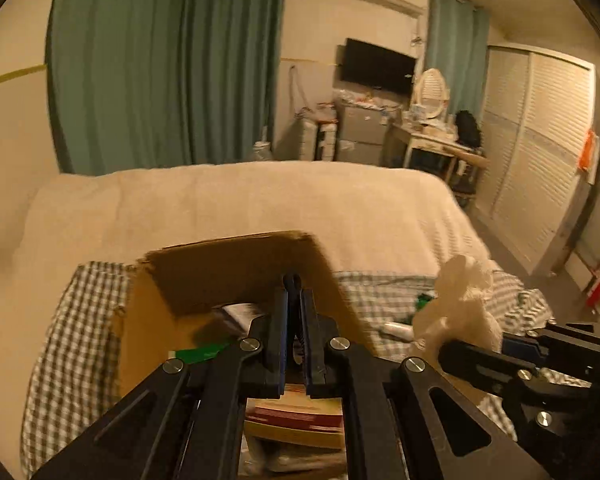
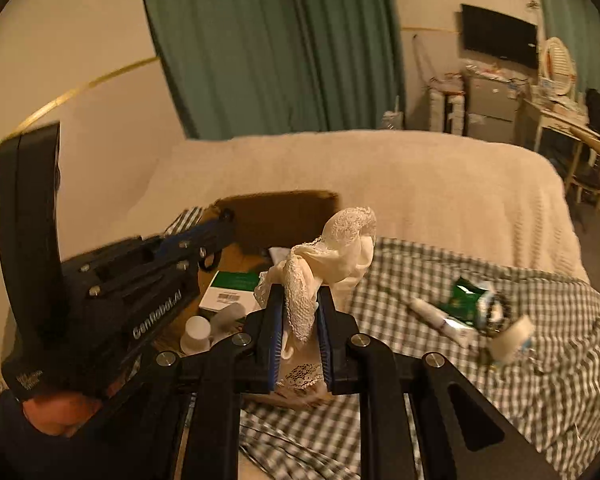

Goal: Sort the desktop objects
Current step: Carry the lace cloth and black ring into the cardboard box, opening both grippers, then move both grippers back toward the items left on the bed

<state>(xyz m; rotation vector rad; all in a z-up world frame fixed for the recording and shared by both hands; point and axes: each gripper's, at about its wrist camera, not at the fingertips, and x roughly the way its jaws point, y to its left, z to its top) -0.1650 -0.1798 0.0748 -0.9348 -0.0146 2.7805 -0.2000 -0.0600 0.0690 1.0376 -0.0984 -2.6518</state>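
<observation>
A white lace cloth point(image 2: 332, 256) hangs bunched between the pads of my right gripper point(image 2: 300, 292), which is shut on it. The same cloth point(image 1: 460, 304) shows at the right of the left wrist view, held up over the checked sheet point(image 2: 480, 280). My left gripper point(image 1: 294, 280) is shut with nothing between its jaws and hangs over an open cardboard box point(image 1: 236, 268). The box point(image 2: 284, 212) holds a green-and-white carton point(image 2: 232, 288), a white bottle point(image 2: 196, 332) and books point(image 1: 296, 416). My left gripper point(image 2: 224, 220) also shows in the right wrist view, above the box.
On the checked sheet lie a white tube point(image 2: 436, 316), a green packet point(image 2: 462, 296) and a small cluttered item point(image 2: 504, 328). Behind is a bed with a cream blanket point(image 1: 260, 200), then teal curtains point(image 1: 164, 60). A desk point(image 1: 440, 140) and wardrobe point(image 1: 540, 152) stand far right.
</observation>
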